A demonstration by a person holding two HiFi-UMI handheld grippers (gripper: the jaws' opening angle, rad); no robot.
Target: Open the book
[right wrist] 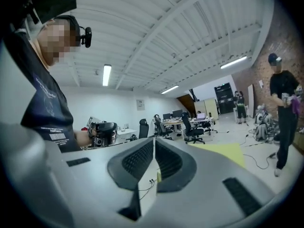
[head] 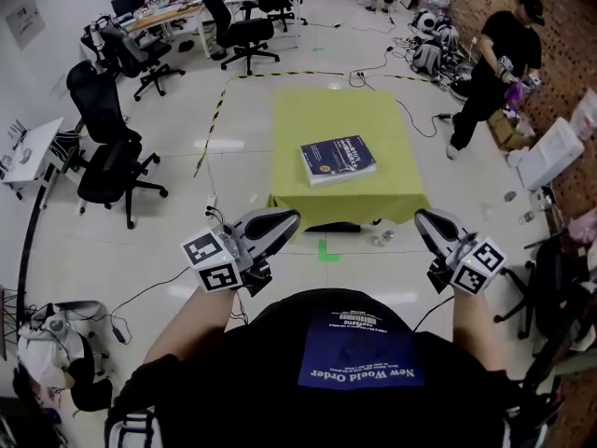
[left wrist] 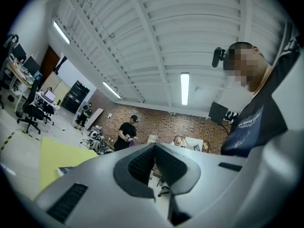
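A closed blue book [head: 338, 160] lies flat on the near half of a small table with a yellow-green cloth [head: 308, 119]. Both grippers are held close to the person's body, short of the table's near edge and well apart from the book. In the head view my left gripper [head: 289, 218] is at the lower left, my right gripper [head: 422, 218] at the lower right. Each has its jaws together with nothing between them. The left gripper view shows its shut jaws [left wrist: 154, 147], with the book [left wrist: 66, 169] and cloth [left wrist: 52, 158] low at the left. The right gripper [right wrist: 154, 141] points level across the room.
Black office chairs [head: 112, 161] and desks [head: 187, 7] stand at the left and back. A person in black [head: 499, 68] stands at the far right by a brick wall, among cables and bags. Black-yellow tape [head: 213, 124] and a green mark [head: 326, 250] lie on the floor.
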